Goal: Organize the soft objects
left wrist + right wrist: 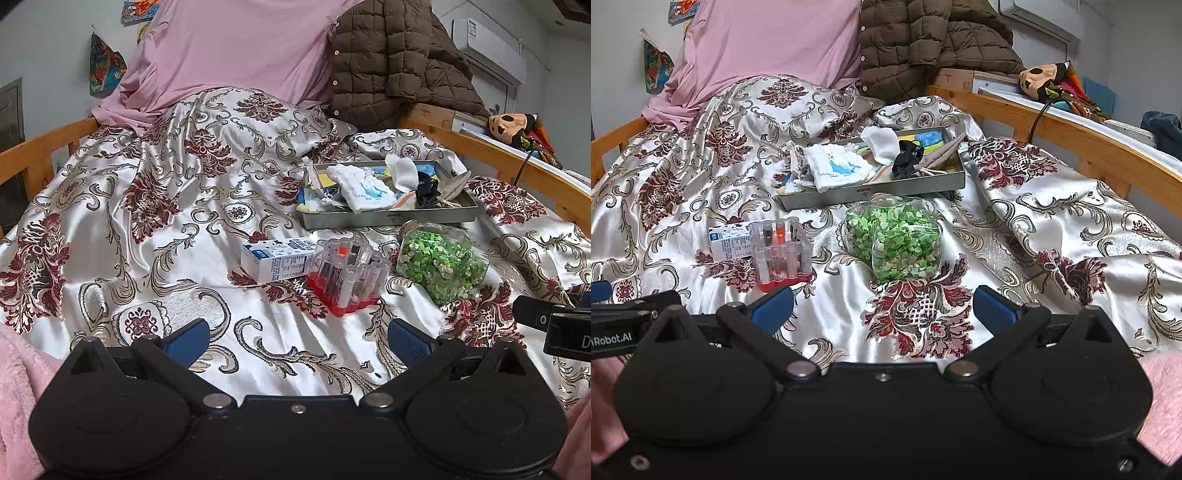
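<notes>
A shallow grey metal tray [388, 218] [875, 194] sits on the glossy cream bedspread patterned with dark red flowers [155, 206] [1052, 221], and everything else is easiest placed from it. Inside the tray lie the soft things: a white cloth printed with a blue whale [838, 166] [360, 190] toward its left end, a crumpled white cloth [882, 144] [402, 171] further back, a black bundle of fabric [907, 157] [426, 188] near the middle, and a grey-brown knitted piece [940, 153] [456, 186] leaning over the right rim.

Just in front of the tray, touching or nearly touching its front wall, lies a clear glass jar filled with small green pieces [441, 264] [894, 240] (on its side). Left of the jar and in front of the tray's left half stands a clear plastic holder with a red base [347, 277] [781, 254], with a small white and blue carton [277, 260] [729, 243] lying just beyond it on its left.

Behind the tray, a pink pillow [236, 51] [768, 40] and a brown quilted jacket [399, 59] [923, 40] are piled at the head of the bed.

The left gripper [299, 338] hovers over bare bedspread well in front of the tray, blue-padded fingers [186, 341] spread wide and empty. The right gripper [882, 308] does the same, fingers [991, 306] wide apart and empty, pointing toward the jar.
</notes>
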A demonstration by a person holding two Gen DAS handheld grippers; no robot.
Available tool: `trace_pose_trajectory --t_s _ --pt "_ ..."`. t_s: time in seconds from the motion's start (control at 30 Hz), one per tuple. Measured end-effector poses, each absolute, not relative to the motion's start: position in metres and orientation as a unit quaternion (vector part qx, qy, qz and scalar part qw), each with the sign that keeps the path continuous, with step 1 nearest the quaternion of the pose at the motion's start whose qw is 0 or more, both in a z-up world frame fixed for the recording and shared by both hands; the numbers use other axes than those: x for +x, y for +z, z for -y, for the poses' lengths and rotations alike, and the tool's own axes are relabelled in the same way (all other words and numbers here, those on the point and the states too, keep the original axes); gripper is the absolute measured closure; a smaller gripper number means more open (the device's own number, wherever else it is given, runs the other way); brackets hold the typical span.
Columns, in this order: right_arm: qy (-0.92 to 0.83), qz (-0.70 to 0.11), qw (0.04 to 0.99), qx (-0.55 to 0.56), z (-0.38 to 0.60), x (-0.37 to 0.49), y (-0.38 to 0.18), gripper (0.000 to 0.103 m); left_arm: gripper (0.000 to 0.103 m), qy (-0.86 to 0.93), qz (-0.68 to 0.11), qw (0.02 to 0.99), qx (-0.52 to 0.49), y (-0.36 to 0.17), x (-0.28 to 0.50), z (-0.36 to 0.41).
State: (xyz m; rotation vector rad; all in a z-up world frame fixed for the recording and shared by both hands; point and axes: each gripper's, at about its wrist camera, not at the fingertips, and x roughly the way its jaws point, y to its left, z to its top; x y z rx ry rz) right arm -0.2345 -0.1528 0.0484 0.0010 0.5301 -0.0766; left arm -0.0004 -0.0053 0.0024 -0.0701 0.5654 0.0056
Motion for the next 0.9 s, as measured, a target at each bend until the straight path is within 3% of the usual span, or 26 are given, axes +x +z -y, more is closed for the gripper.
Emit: trace_pose_trajectory --t_s 0.9 --pt "-0.038 -0.263 0.964 0.0 0.1537 -0.2345 0.0479 0.001 0.001 0.004 -0.28 0.959 -0.034 0.001 -0.0006 0.0036"
